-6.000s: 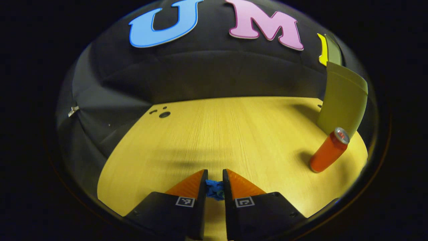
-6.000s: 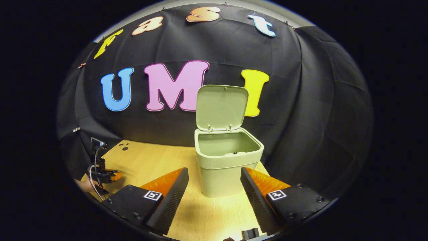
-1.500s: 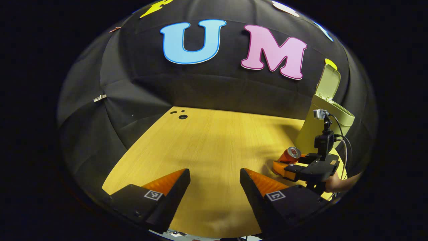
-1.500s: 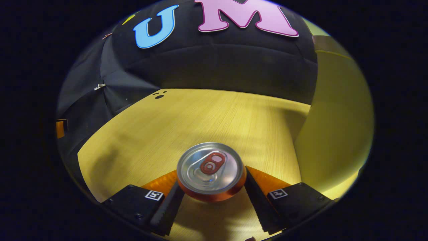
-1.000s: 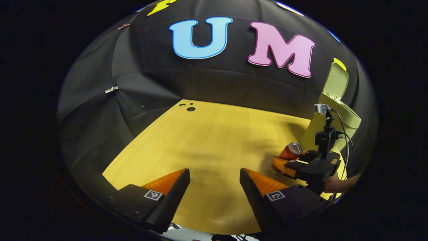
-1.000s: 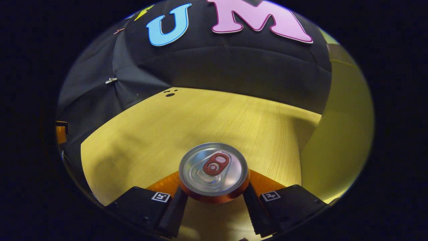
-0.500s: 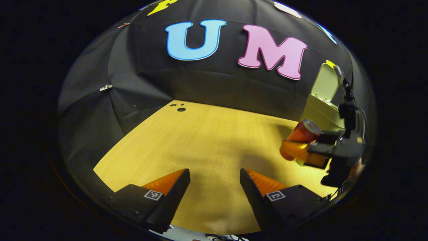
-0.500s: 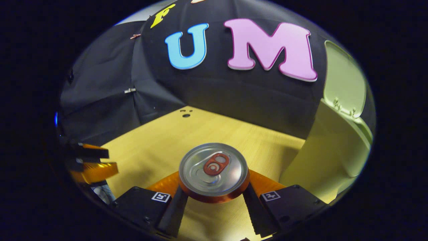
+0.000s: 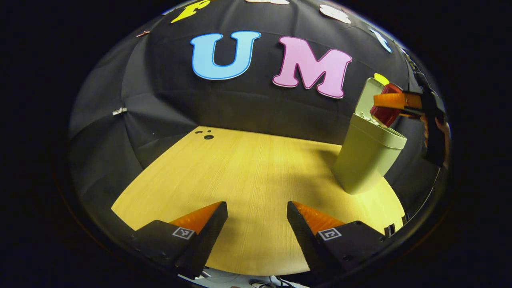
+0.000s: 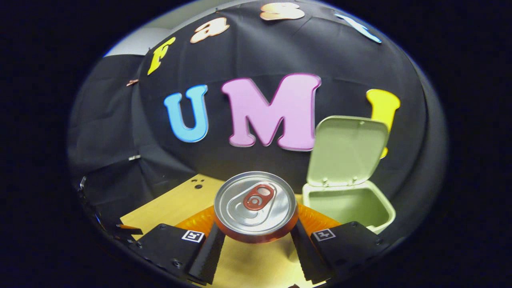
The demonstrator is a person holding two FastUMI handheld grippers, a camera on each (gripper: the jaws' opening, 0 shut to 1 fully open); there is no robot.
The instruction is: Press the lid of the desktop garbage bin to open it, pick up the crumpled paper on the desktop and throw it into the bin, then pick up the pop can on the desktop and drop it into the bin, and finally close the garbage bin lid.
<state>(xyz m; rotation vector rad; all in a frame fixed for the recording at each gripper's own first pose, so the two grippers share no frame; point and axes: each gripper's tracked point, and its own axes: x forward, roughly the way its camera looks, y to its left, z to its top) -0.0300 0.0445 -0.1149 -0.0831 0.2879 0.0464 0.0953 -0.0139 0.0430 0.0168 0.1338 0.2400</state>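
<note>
The pop can (image 10: 256,206) sits clamped between the fingers of the right gripper (image 10: 256,240), held in the air beside the garbage bin (image 10: 348,206), whose lid (image 10: 346,150) stands open. The left gripper (image 9: 256,224) hovers low over the wooden desktop (image 9: 248,172), fingers spread apart and holding nothing.

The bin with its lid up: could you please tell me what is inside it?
In the right gripper view the bin shows bare inner walls; its bottom is hidden behind the front rim, so any paper there cannot be seen.
</note>
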